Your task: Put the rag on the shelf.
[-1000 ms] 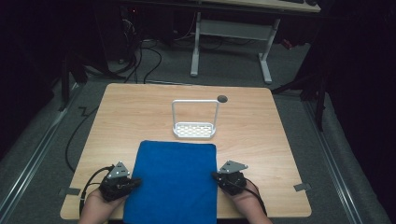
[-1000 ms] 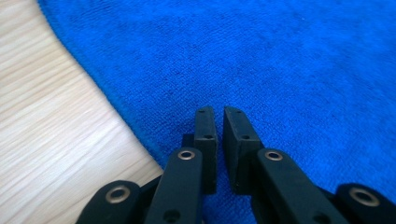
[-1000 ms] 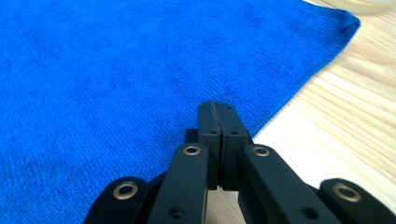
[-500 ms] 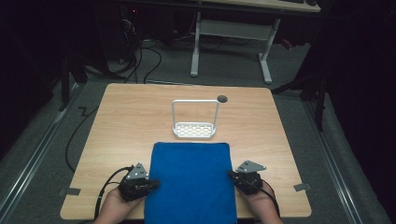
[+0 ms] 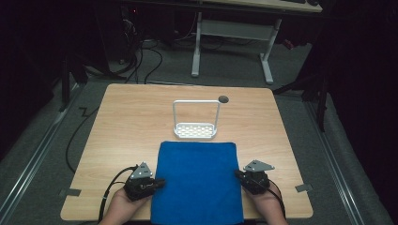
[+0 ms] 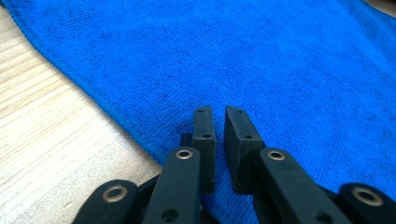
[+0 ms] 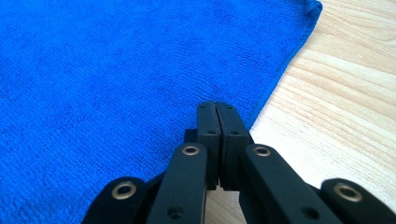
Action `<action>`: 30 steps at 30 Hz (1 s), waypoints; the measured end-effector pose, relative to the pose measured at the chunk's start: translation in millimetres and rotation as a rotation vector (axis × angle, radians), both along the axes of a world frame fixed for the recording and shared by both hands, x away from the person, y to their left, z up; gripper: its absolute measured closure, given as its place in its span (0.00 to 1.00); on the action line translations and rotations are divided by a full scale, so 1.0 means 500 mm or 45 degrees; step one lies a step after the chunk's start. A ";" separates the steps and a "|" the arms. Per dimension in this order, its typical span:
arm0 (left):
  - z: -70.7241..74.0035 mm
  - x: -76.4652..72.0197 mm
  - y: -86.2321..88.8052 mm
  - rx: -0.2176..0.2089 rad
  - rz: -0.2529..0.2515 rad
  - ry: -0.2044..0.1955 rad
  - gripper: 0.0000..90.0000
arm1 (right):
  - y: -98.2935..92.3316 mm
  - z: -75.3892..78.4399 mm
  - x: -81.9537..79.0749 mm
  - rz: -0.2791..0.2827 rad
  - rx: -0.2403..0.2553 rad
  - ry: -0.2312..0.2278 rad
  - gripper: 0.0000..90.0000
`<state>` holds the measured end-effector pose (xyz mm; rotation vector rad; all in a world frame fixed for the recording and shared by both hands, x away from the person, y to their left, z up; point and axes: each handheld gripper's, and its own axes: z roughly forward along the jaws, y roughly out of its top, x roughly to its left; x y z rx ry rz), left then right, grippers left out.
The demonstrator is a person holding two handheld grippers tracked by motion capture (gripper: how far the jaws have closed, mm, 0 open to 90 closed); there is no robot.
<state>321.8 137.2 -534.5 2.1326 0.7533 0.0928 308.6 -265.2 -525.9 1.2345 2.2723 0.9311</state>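
Left tool [image 5: 158, 183] sits at the left edge of the blue towel [image 5: 197, 180], jaws pointing inward across it. From the left gripper view, the left tool's [image 6: 219, 122] jaws stand a narrow gap apart, having just eased open a little; nothing is visible between the pads, and the towel [image 6: 243, 60] lies under and ahead of them. Whether the edge is pinched lower down cannot be told.

Right tool [image 5: 238, 175] sits at the towel's right edge, jaws pointing inward. From the right gripper view, the right tool's [image 7: 217, 119] jaws are pressed fully together, tips just over the towel [image 7: 116, 74] edge where cloth meets desk [image 7: 336, 107]; no cloth shows between them.

Towel lies flat on the near half of the desk [image 5: 126, 117], its near end reaching the desk's front edge. Far edge lies just beside a white wire rack [image 5: 195, 126], which stands upright near desk centre. A dark round hole [image 5: 223, 99] sits in the desk behind the rack. Hands grip both tools from the bottom of the high view.
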 end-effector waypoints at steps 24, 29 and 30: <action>0.014 0.098 0.039 -0.060 0.371 -0.090 0.68 | -0.022 0.010 0.009 -0.038 0.150 -0.089 0.79; 0.015 0.158 0.011 -0.015 0.443 -0.115 0.68 | -0.027 0.014 0.010 -0.053 0.167 -0.092 0.79; 0.015 0.158 0.011 -0.015 0.443 -0.115 0.68 | -0.027 0.014 0.010 -0.054 0.167 -0.095 0.79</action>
